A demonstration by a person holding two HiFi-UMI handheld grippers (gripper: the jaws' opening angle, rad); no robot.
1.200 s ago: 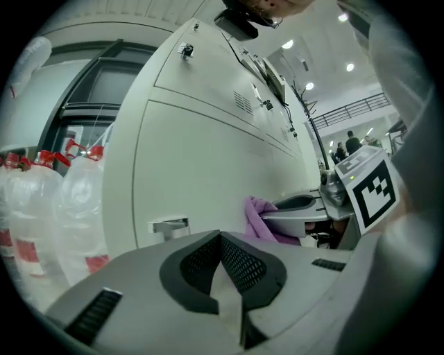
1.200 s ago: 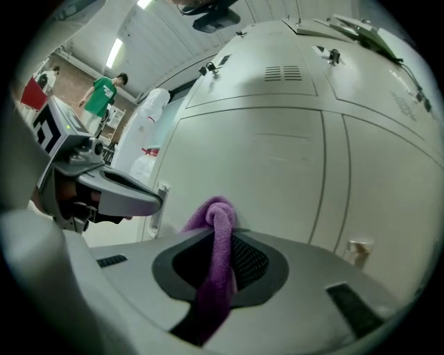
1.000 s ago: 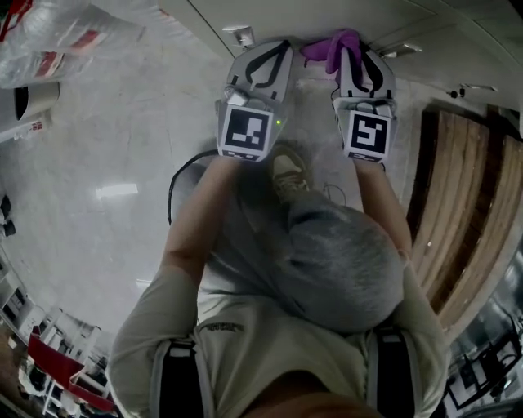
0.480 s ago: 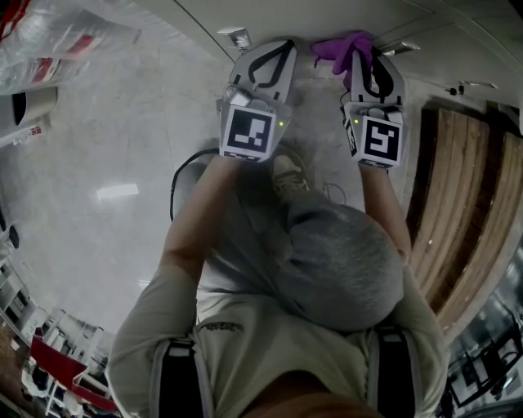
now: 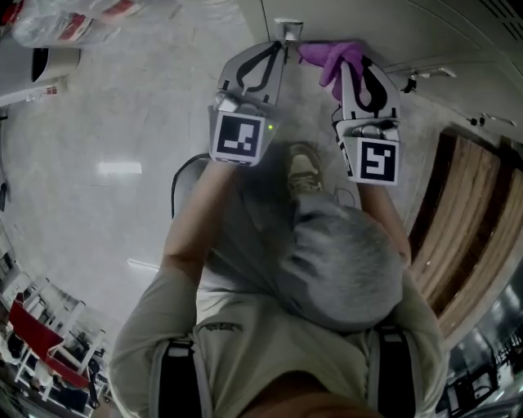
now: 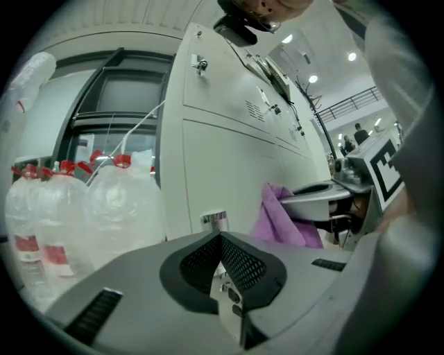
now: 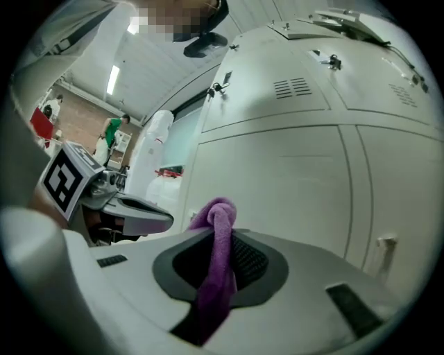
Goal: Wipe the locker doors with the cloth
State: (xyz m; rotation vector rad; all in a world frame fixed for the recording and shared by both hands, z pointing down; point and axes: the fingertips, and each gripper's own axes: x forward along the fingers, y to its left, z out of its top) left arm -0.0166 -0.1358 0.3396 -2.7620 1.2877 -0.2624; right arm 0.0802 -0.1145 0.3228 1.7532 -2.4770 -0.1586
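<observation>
The purple cloth [image 5: 331, 55] is bunched between the jaws of my right gripper [image 5: 347, 60], which is shut on it and holds it against the foot of the white locker doors [image 5: 384, 24]. In the right gripper view the cloth [image 7: 217, 253] runs down through the jaws, with a locker door [image 7: 291, 173] straight ahead. My left gripper [image 5: 281, 46] is shut on nothing, just left of the cloth. The left gripper view has its jaws [image 6: 220, 237] meeting, with the cloth [image 6: 281, 220] and the right gripper [image 6: 331, 197] beside a locker door [image 6: 222, 152].
A metal latch [image 5: 288, 28] sticks out of the locker at my left gripper's tip. Wrapped water bottles [image 6: 69, 208] stand left of the lockers. Wooden slats [image 5: 458, 212] lie on the right. The person's shoe [image 5: 304, 167] and a black cable [image 5: 181, 175] are on the floor.
Both grippers have shifted left along the locker front. The cloth now sits closer to the metal latch, and my left gripper's tip has reached it. Both stay shut.
</observation>
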